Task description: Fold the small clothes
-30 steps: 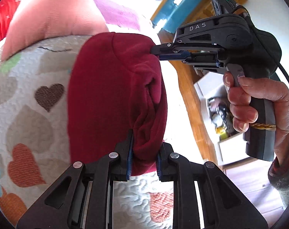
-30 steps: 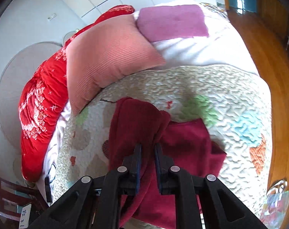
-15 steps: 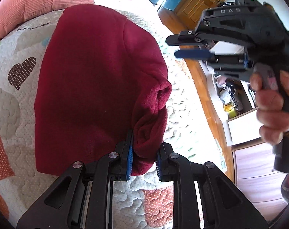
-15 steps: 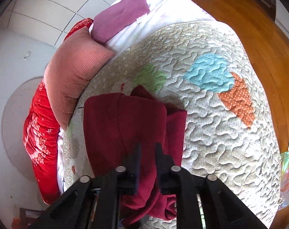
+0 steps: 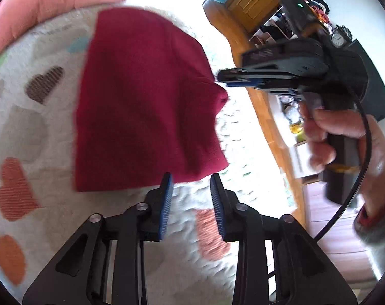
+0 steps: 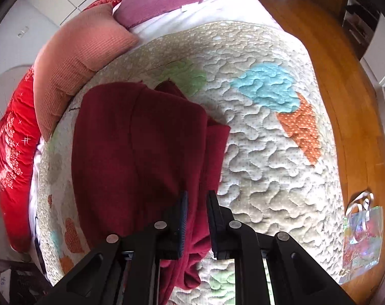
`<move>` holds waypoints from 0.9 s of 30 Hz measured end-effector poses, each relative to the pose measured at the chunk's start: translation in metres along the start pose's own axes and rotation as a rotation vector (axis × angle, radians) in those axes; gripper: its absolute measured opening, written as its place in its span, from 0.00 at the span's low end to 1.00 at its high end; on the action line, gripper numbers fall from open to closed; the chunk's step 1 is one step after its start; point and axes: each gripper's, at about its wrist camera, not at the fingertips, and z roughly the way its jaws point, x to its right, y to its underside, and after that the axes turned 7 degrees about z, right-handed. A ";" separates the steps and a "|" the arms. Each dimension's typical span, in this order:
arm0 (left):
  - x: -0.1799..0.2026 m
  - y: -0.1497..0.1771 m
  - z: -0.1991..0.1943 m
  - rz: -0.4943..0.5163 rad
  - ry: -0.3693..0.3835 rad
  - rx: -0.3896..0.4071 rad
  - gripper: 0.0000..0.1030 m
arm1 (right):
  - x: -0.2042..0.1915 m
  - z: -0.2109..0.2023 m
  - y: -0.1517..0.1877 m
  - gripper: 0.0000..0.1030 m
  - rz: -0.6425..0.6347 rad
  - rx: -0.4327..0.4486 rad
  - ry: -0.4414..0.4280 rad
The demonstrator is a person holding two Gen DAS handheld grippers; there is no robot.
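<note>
A dark red garment (image 5: pixel 141 101) lies folded on the heart-patterned quilt (image 5: pixel 34 132). It also shows in the right wrist view (image 6: pixel 131 157). My left gripper (image 5: pixel 191 190) is open and empty, just off the garment's near edge. My right gripper (image 6: pixel 196 200) is open, its jaws on either side of a fold of the garment without clamping it. In the left wrist view the right gripper (image 5: pixel 223 78) sits at the garment's right corner.
A salmon pillow (image 6: pixel 78 58), a red pillow (image 6: pixel 12 157) and a purple cloth (image 6: pixel 159 0) lie at the head of the bed. The wooden floor (image 6: pixel 345 63) runs along the bed's right side, with a shiny bag (image 6: pixel 360 236) on it.
Both grippers have let go of the red garment. It dropped flat onto the quilt, folded over. The left gripper pulled back off its edge and its jaws spread.
</note>
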 end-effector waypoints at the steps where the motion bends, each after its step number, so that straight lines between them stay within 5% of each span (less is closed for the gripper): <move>1: -0.005 0.001 -0.010 0.018 -0.040 0.016 0.30 | 0.001 -0.010 0.002 0.14 -0.001 0.001 -0.044; 6: -0.048 -0.016 -0.024 0.008 -0.196 0.057 0.30 | -0.039 -0.027 0.036 0.14 -0.185 -0.034 -0.207; 10: -0.067 -0.029 0.003 -0.028 -0.216 0.031 0.30 | -0.062 0.004 0.060 0.14 -0.320 -0.074 -0.132; 13: -0.074 -0.023 0.033 -0.052 -0.221 -0.035 0.30 | -0.036 0.040 0.068 0.12 -0.288 -0.119 0.014; 19: -0.063 -0.026 0.031 -0.003 -0.265 -0.033 0.30 | -0.006 0.033 0.064 0.09 -0.127 -0.131 -0.086; 23: -0.068 -0.053 0.006 -0.009 -0.270 0.084 0.30 | -0.009 0.000 0.037 0.11 -0.076 0.001 -0.152; 27: -0.080 -0.087 0.014 -0.050 -0.280 0.112 0.30 | -0.021 0.001 0.009 0.11 -0.054 0.082 -0.137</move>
